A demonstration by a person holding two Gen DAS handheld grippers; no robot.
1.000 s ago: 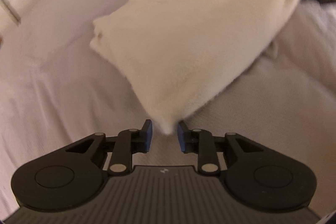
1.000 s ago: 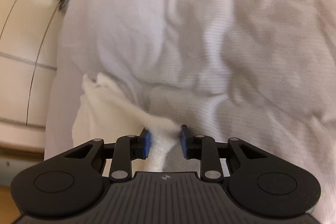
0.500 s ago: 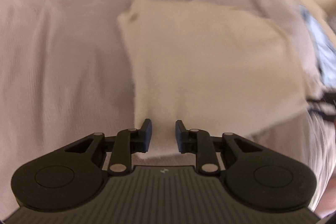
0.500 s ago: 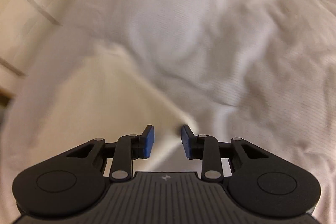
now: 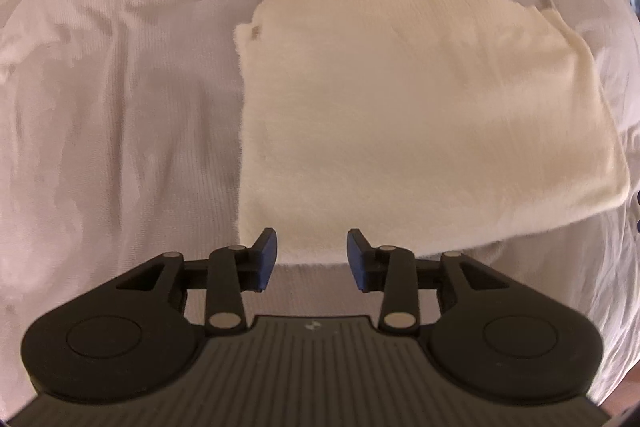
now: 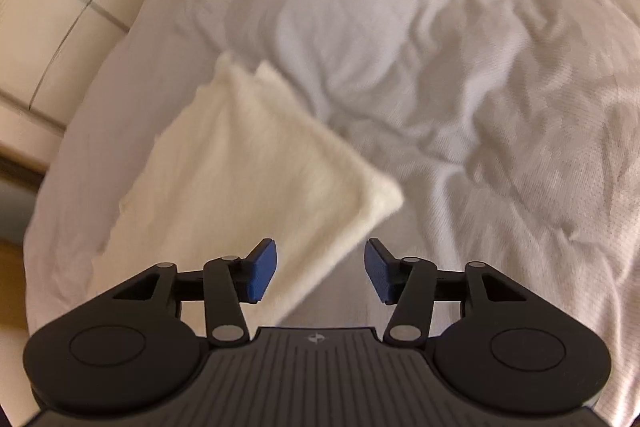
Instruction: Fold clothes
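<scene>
Claws are both hovering wide open and gripping nothing, left claw (image 5: 312,254) and right claw (image 6: 320,267) flanking the folded cream garment (image 5: 420,115) lying flat toward twelve o'clock on the bed (image 5: 120,87), seemingly freeing it for another fold.

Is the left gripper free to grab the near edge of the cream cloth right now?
Probably yes. The left gripper is open, the cream cloth's near edge lies right ahead between its fingers, and nothing lies on or before it.

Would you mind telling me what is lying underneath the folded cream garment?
The cream garment lies flat on the wrinkled white bedsheet, which shows on every side of it. Whether anything else lies beneath cannot be seen, because the cloth covers that patch.
</scene>
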